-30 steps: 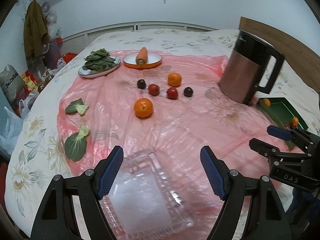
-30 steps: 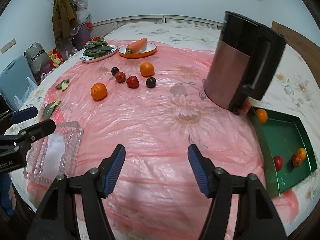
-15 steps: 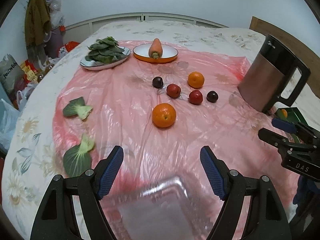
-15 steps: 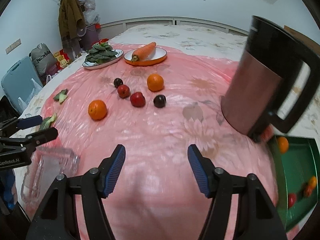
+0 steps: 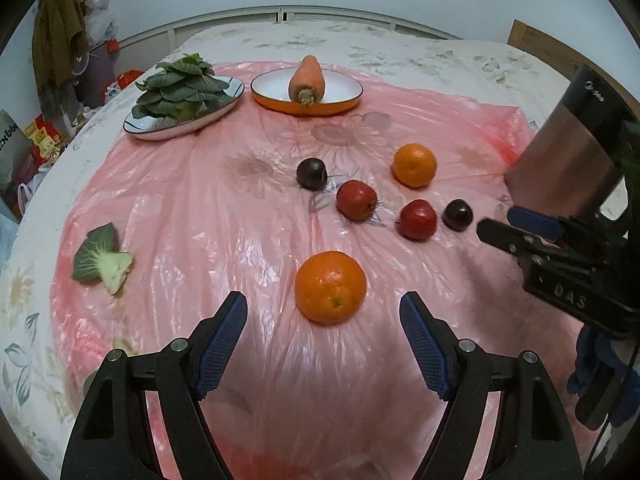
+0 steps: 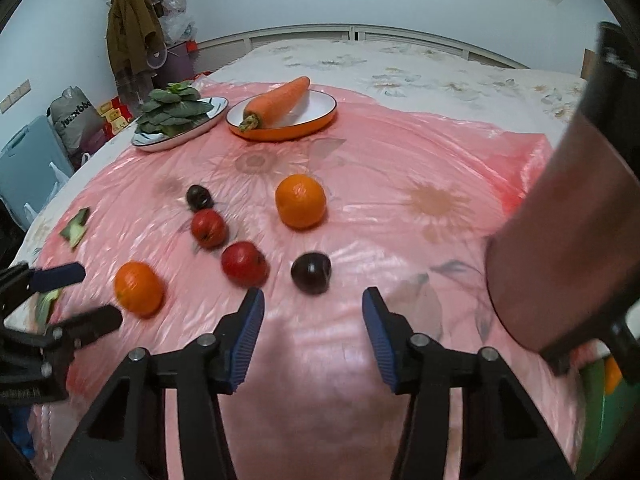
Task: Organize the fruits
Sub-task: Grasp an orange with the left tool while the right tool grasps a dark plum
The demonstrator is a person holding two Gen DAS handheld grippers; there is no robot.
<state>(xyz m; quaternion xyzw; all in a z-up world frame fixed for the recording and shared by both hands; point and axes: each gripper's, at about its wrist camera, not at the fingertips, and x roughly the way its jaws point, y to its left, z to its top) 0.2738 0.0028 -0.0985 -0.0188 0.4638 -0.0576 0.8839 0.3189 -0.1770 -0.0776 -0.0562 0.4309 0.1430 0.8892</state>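
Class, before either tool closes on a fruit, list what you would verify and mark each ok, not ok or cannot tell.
1. Left tool empty and open: ok.
2. Near orange lined up ahead of the left tool, not yet between its fingers: ok.
3. Right tool empty; its jaws have just been closing: ok.
4. Dark plum just ahead of the right tool, clear of the red fruit: ok.
5. Kettle clear of the right tool's path: cannot tell.

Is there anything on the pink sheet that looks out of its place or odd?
Yes. A loose piece of leafy green lies alone near the left edge of the pink sheet, far from the plate of greens at the back. The oranges and small red and dark fruits lie scattered, but nothing looks spilled or damaged.
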